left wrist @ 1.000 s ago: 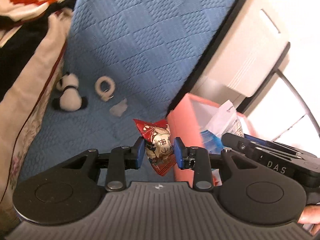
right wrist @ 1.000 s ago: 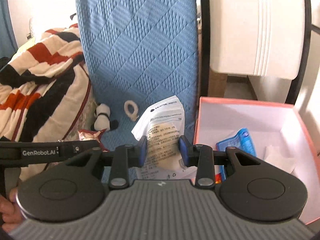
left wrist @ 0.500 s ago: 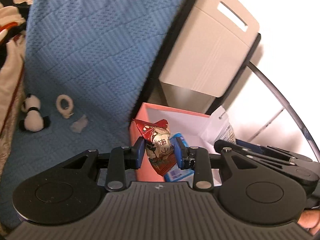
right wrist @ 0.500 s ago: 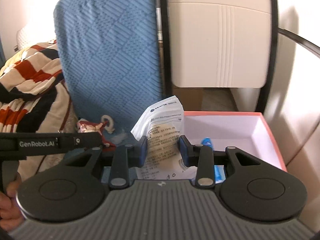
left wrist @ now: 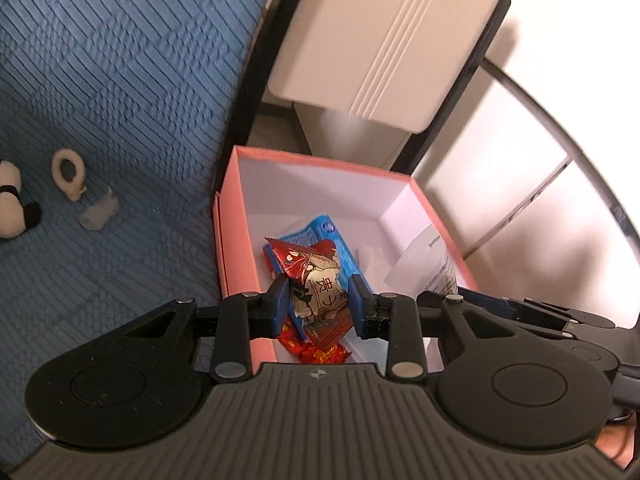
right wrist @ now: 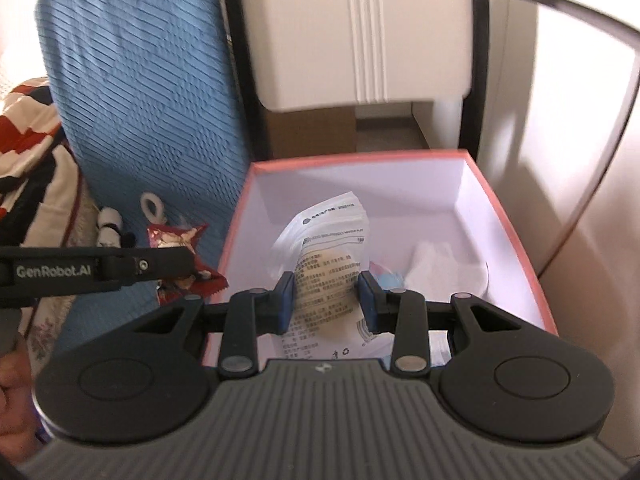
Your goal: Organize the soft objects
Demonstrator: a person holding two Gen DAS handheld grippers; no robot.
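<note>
On the far left of the left wrist view a small panda plush [left wrist: 12, 200] lies on the blue quilted cover [left wrist: 120, 100], cut by the picture edge. Just beside it to the right lies a cream ring [left wrist: 68, 172], and near that a small scrap of clear plastic [left wrist: 98, 214]. Further right stands the pink box [left wrist: 228, 240], open at the top and white inside, touching the side of the blue cover. The left gripper [left wrist: 318, 298] is over the near part of this box; its jaws are partly closed and both blue pads press on a red snack packet [left wrist: 316, 280], which hangs between them. Under the packet a blue packet [left wrist: 326, 230] lies on the box floor, and something white lies beside it. In the right wrist view, the striped blanket [right wrist: 24, 128] is at the left edge, then the blue cover, then the left tool with its red packet at the box's left wall. The right gripper [right wrist: 325, 300] is over the middle of the box, jaws partly closed on a white printed pouch [right wrist: 326, 248], which stands upright between the pads. Behind the box is a beige cabinet [right wrist: 360, 32].
</note>
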